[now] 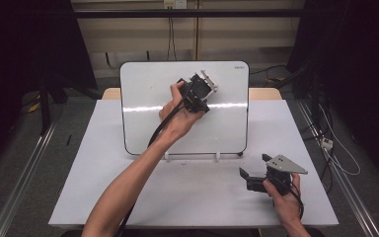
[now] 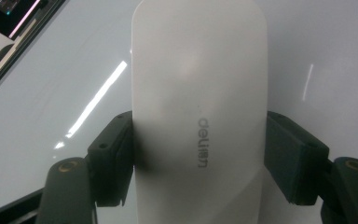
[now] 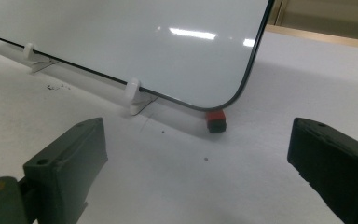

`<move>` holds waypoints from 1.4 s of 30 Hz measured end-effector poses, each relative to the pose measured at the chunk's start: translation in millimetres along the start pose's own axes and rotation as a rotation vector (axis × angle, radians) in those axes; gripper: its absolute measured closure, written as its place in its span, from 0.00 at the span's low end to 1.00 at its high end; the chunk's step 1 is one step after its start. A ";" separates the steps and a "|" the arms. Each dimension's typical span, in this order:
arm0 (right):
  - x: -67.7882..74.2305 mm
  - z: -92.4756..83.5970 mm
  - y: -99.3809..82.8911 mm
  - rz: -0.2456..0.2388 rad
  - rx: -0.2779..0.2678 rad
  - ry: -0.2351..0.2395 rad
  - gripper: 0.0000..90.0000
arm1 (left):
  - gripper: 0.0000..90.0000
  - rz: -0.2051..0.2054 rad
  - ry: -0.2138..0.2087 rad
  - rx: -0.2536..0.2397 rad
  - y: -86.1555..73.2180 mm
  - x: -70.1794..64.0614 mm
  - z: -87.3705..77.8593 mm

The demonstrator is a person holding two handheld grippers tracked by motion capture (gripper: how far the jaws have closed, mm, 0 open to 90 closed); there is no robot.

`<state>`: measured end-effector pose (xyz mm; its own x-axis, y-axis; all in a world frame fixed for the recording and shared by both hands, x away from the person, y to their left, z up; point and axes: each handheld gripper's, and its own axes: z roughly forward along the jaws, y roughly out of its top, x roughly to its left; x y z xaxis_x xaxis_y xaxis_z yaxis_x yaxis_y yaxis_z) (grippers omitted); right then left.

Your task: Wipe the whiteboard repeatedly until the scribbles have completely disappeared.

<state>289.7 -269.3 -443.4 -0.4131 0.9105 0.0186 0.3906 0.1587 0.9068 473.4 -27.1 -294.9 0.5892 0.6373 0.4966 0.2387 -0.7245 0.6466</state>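
Observation:
A whiteboard [image 1: 148, 128] stands tilted on two white feet at the table's middle. My left gripper [image 1: 205, 84] is raised against its upper face, shut on a white eraser [image 2: 198, 107] marked "deli", both jaws pressing its sides. The eraser [image 1: 209, 79] touches or nearly touches the board surface [image 2: 51, 84]. My right gripper [image 1: 251, 165] rests low on the table at the front right, open, nothing between its jaws. In the right gripper view it [image 3: 198, 163] faces the board's lower corner [image 3: 233, 100], a white foot [image 3: 133, 95] and a small red and black object [image 3: 216, 120] under that corner.
The white tabletop [image 1: 187, 197] spreads in front of the board. A wooden edge [image 1: 266, 94] shows behind it. Cables [image 1: 335, 153] trail on the floor at the right, and metal rails [image 1: 19, 177] run along both sides of the table.

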 end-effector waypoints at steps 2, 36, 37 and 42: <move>-0.1 0.2 0.0 0.000 0.002 -0.001 0.05 | 0.35 -0.034 -0.001 0.001 -9.2 9.7 -2.6; 1.5 1.2 0.8 -0.003 0.005 -0.003 0.05 | 0.35 -0.297 0.049 0.013 -86.5 96.1 -26.5; 1.4 1.2 0.8 -0.001 0.006 -0.003 0.05 | 0.35 -0.302 0.050 0.017 -84.9 96.2 -25.6; 0.8 1.7 1.3 -0.003 0.004 -0.002 0.05 | 0.35 -0.304 0.060 0.011 -73.1 94.1 -23.8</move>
<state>291.2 -267.8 -442.9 -0.4122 0.9109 0.0151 0.3924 0.1626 0.9053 493.1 92.1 -281.6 0.4426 0.8396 0.3150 0.4060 -0.5008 0.7644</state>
